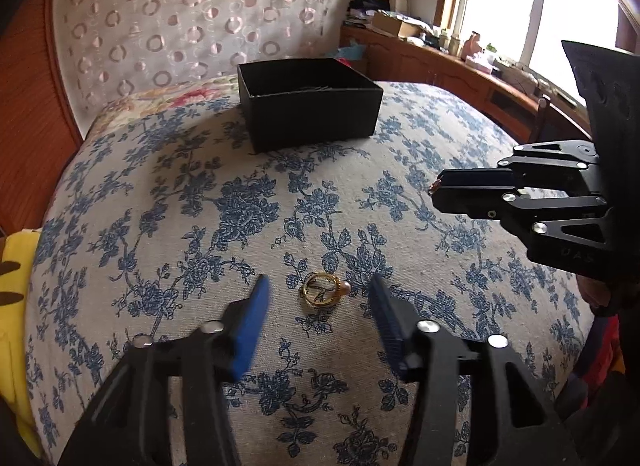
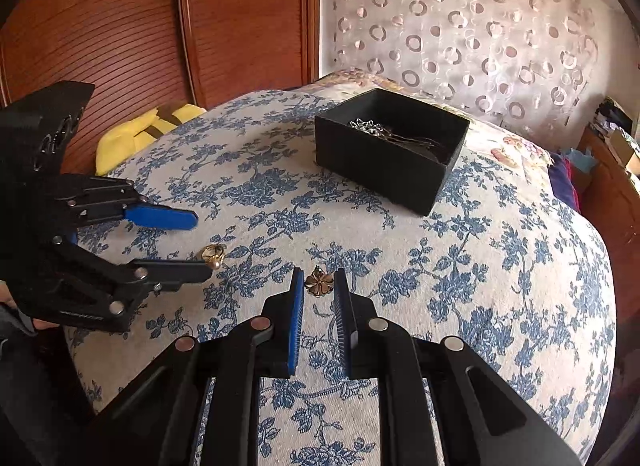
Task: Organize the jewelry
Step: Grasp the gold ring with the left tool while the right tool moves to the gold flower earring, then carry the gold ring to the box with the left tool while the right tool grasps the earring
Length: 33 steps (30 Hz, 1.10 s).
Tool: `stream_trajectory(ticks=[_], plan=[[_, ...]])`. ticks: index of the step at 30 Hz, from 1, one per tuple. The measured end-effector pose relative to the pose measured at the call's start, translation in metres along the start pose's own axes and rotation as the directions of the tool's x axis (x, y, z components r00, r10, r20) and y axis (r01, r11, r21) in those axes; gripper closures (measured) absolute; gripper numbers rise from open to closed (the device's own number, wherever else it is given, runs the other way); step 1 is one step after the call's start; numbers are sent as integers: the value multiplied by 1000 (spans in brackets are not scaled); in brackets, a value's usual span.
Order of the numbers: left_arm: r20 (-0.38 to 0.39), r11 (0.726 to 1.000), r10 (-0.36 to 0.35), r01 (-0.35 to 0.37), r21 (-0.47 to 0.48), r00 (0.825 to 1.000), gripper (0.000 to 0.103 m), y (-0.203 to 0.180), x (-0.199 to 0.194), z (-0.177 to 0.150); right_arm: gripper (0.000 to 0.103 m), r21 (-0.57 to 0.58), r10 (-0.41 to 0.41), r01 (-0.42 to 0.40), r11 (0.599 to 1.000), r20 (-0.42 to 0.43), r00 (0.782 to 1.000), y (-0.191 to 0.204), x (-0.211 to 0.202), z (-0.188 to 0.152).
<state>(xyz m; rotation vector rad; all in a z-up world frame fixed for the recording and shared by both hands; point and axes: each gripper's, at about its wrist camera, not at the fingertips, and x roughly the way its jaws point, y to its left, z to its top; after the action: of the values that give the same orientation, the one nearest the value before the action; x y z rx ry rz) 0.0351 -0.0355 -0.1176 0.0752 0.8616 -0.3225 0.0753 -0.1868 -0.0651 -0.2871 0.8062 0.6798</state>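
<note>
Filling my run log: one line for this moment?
left gripper: open around gold pearl ring | right gripper: shut on bronze flower earring | black cardboard box: holds silver chain

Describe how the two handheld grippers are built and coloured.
Both look alike. The left gripper and right gripper have matte black linkage arms joined by round silver pivot pins. Each finger ends in a flat blue pad with fine ribbing on its inner face. The bodies behind are black angular housings; faint lettering on a link is unreadable. No cables or sleeves are visible.
</note>
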Motion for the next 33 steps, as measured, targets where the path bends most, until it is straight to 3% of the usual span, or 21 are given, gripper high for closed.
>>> stream_trajectory(ticks=[4, 8, 15, 33], plan=[[-14, 1000, 0, 0, 12, 1000, 65, -3, 5, -1, 86, 3, -1, 1, 1000, -5, 1000, 0, 0, -3], [-10, 999, 34, -33, 31, 999, 78, -6, 10, -1, 86, 2, -6, 6, 1000, -13, 1000, -1, 1, -4], [16, 1000, 29, -29, 10, 999, 79, 1, 5, 5, 86, 3, -9, 9, 1000, -7, 1000, -3, 1, -2], [126, 998, 57, -55, -24, 990, 78, 24, 11, 95, 86, 67, -26, 20, 998, 103, 994, -63, 4, 63]])
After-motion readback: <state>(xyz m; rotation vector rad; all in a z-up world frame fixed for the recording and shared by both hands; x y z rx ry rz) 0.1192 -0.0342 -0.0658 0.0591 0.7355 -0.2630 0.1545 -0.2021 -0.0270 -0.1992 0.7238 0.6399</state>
